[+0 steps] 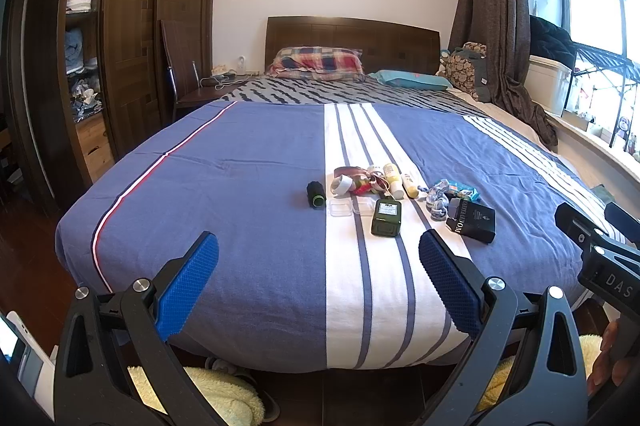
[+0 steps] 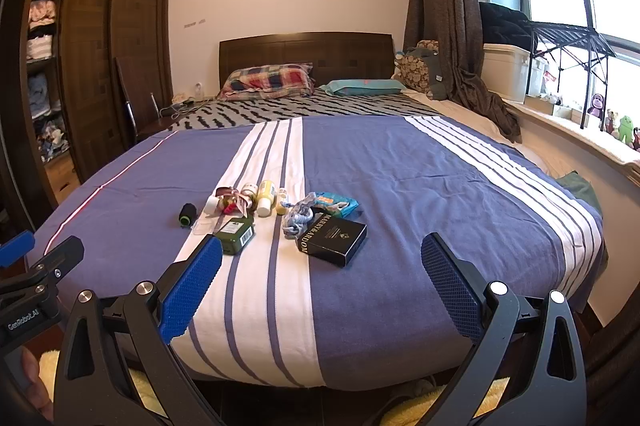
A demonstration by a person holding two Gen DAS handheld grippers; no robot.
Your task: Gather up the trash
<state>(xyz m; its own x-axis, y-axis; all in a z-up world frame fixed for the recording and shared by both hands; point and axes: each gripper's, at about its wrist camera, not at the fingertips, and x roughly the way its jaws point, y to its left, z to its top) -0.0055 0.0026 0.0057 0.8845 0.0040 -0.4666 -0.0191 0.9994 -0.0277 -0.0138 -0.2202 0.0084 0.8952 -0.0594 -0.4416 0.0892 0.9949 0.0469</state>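
A bedroom seen from the foot of a bed (image 1: 248,185) covered by a blue spread with white stripes. Both pairs of tongs hang over the near edge of the bed, spread wide and holding nothing. The left tongs (image 1: 319,258) show two blue pads at about 7 and 5 o'clock in the left wrist view; the right tongs (image 2: 322,260) look the same in the right wrist view.

A small heap of clutter lies near the middle of the bed, at 12 o'clock from the left tongs and about 11 o'clock from the right tongs. It includes a black spool (image 1: 316,194) at its left end, a dark green bottle (image 1: 386,217) lying flat, a black box (image 1: 472,220) with white lettering at the right, two pale yellow bottles (image 1: 394,175), a blue wrapper (image 1: 460,190), and a tangle of ribbon (image 1: 356,177). Two clear plastic lids (image 1: 341,208) lie just beside the green bottle.

Pillows (image 1: 318,62) rest by the headboard at 12 o'clock; a wardrobe (image 1: 132,25) stands at 10 o'clock.
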